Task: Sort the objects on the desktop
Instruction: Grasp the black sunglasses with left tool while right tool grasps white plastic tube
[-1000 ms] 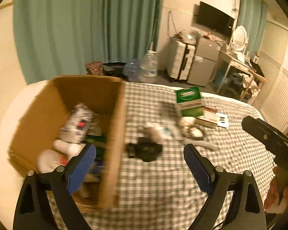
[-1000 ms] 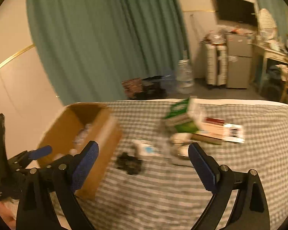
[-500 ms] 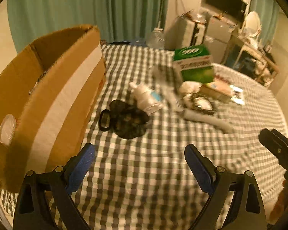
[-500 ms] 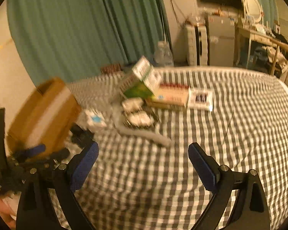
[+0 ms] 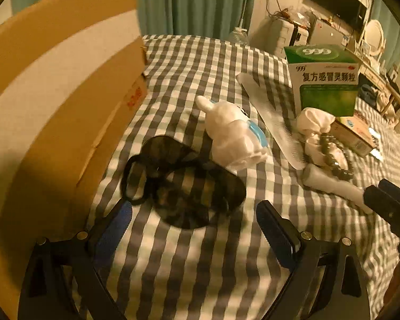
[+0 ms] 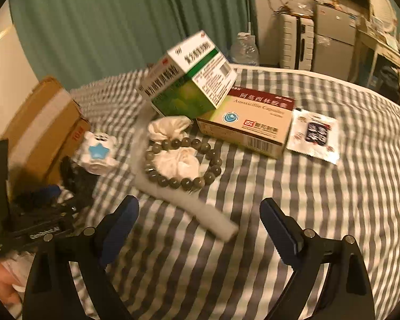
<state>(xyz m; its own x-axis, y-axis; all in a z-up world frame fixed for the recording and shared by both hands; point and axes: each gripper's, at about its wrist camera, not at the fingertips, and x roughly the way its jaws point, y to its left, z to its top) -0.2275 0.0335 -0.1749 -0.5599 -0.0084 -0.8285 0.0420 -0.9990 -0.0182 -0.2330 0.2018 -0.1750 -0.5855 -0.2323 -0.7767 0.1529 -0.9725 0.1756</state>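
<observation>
My left gripper [image 5: 193, 214] is open and empty, low over a black mesh pouch [image 5: 184, 184] on the checked cloth [image 5: 200, 261], beside the cardboard box [image 5: 53, 101]. Behind the pouch lie a white rabbit toy [image 5: 232, 136], a clear comb [image 5: 272, 117], a bead bracelet [image 5: 333, 154] on white cloth, and a green medicine box [image 5: 325, 77]. My right gripper [image 6: 198, 213] is open and empty, just short of the comb's white handle [image 6: 197, 208]. Past it lie the bracelet [image 6: 182, 162], green box [image 6: 189, 77], an amoxicillin box [image 6: 250, 122] and a sachet [image 6: 314, 136].
The cardboard box [image 6: 40, 128] stands at the left of the cloth-covered surface. The left gripper's body shows in the right wrist view [image 6: 40, 224]. Green curtains [image 6: 106, 21], a suitcase [image 6: 297, 42] and a desk stand beyond the far edge.
Both grippers have dropped lower and closer to the items. The left one moved from over the box to the black pouch; the right one closed in on the comb and bracelet.
</observation>
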